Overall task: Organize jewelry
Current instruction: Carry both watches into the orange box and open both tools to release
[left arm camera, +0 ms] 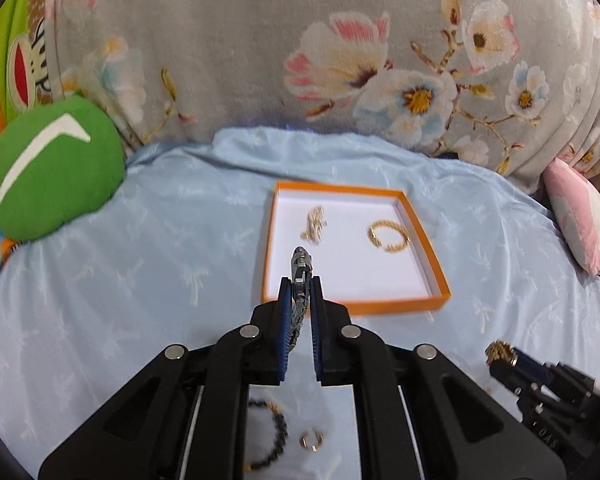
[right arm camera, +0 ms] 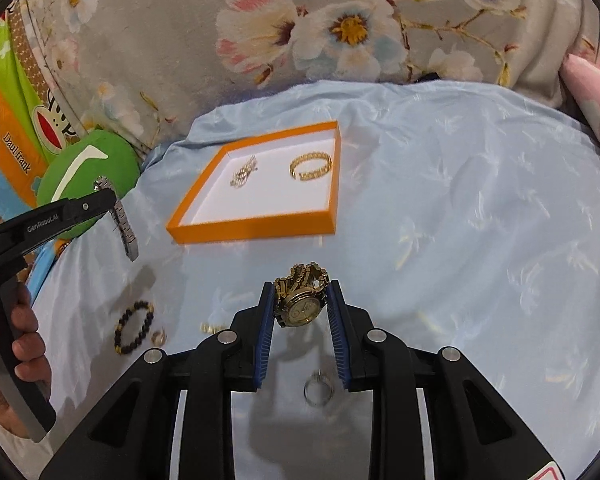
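Note:
An orange tray point(left arm camera: 424, 242) with a white floor lies on the blue sheet; it holds a gold bangle point(left arm camera: 389, 235) and a gold brooch point(left arm camera: 314, 224). My left gripper point(left arm camera: 300, 285) is shut on a silver link bracelet point(left arm camera: 301, 276), held above the sheet just before the tray's near edge. The right wrist view shows the bracelet point(right arm camera: 122, 220) hanging from it. My right gripper point(right arm camera: 300, 292) is shut on a gold watch point(right arm camera: 300, 304), above the sheet short of the tray point(right arm camera: 256, 229). A black bead bracelet point(right arm camera: 134, 326), a small gold ring point(right arm camera: 159, 337) and a silver ring point(right arm camera: 319, 390) lie on the sheet.
A green round cushion point(left arm camera: 52, 168) lies at the left. A floral quilt point(left arm camera: 300, 40) rises behind the tray. A pink pillow point(left arm camera: 584, 224) is at the right. The bead bracelet point(left arm camera: 274, 436) and gold ring point(left arm camera: 312, 439) lie under the left gripper.

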Demonstrator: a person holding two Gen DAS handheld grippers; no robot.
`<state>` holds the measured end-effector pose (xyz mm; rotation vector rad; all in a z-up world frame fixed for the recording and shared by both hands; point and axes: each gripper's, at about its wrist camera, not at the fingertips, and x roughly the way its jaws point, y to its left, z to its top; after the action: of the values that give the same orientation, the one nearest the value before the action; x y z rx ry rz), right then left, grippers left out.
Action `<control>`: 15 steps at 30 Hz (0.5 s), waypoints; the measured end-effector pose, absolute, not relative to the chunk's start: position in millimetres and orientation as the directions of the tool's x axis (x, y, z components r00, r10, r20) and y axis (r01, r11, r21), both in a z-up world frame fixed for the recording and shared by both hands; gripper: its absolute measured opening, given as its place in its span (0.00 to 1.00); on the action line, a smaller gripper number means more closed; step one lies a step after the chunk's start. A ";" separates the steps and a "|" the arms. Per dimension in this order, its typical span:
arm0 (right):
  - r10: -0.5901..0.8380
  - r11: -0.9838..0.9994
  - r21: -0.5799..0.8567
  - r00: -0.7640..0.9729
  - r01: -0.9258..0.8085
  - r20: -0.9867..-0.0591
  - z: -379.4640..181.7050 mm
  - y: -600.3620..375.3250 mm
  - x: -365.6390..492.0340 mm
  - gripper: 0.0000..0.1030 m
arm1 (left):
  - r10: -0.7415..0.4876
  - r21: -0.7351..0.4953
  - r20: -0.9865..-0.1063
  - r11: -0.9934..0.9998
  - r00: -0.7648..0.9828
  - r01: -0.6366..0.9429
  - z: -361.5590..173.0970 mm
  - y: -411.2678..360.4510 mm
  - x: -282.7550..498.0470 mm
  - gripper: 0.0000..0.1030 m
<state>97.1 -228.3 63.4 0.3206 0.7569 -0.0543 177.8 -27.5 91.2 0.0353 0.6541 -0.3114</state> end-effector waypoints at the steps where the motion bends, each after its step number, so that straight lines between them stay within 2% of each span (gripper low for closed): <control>1: 0.062 0.952 0.259 0.731 0.160 -0.679 65.9 -230.3 107.5 0.24 | -0.265 -0.053 -0.599 0.955 0.755 0.293 93.5 -31.3 184.8 0.08; 7: 0.089 0.954 0.269 0.726 0.135 -0.681 63.4 -239.5 175.6 0.24 | -0.277 -0.064 -0.615 0.951 0.738 0.303 86.0 -57.1 237.8 0.08; 15: 0.101 0.960 0.251 0.684 0.123 -0.722 31.8 -239.5 233.6 0.24 | -0.253 -0.049 -0.678 0.952 0.690 0.302 41.8 -92.0 292.9 0.08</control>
<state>233.6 -239.5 31.8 0.2911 0.8204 -0.0125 292.9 -92.0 41.8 0.0683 0.7470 -0.3104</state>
